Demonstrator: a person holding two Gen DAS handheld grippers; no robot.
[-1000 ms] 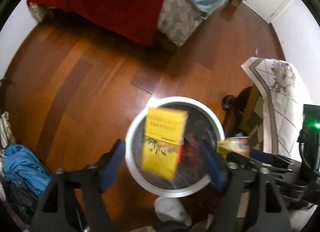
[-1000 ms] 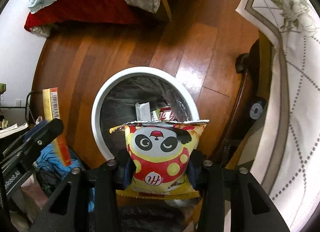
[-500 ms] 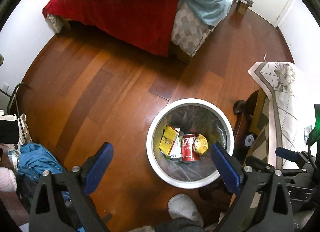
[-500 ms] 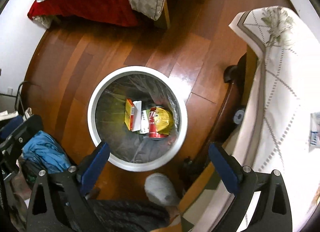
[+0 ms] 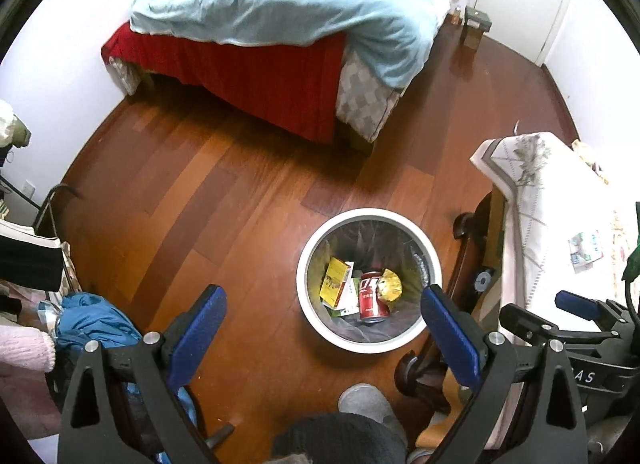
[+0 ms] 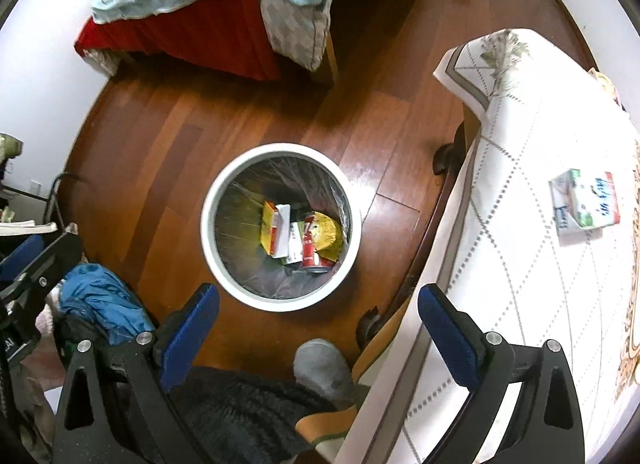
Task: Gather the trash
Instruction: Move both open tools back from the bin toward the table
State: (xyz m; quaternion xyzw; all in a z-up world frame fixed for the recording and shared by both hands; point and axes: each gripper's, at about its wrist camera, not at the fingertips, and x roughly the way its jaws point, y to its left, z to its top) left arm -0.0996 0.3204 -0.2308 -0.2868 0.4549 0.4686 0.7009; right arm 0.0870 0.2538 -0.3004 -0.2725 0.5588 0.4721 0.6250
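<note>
Left gripper [image 5: 324, 314]: jaws spread wide, empty, touching nothing. Right gripper [image 6: 318, 310]: jaws spread wide, empty. Both above white bin [image 6: 208, 232] containing yellow box [image 6: 270, 234], red can [image 6: 310, 244].

White bin [image 6: 280, 306], reddish-brown floor [image 6: 168, 152].
Inside bin: yellow box [image 6: 271, 233], red can [image 6: 311, 248], gold packet [image 6: 330, 236].

The right tongs [image 6: 318, 316] are gaping wide above the floor, near a white bin [image 6: 208, 240] holding a red can [image 6: 310, 250] and yellow wrappers [image 6: 328, 234].
</note>
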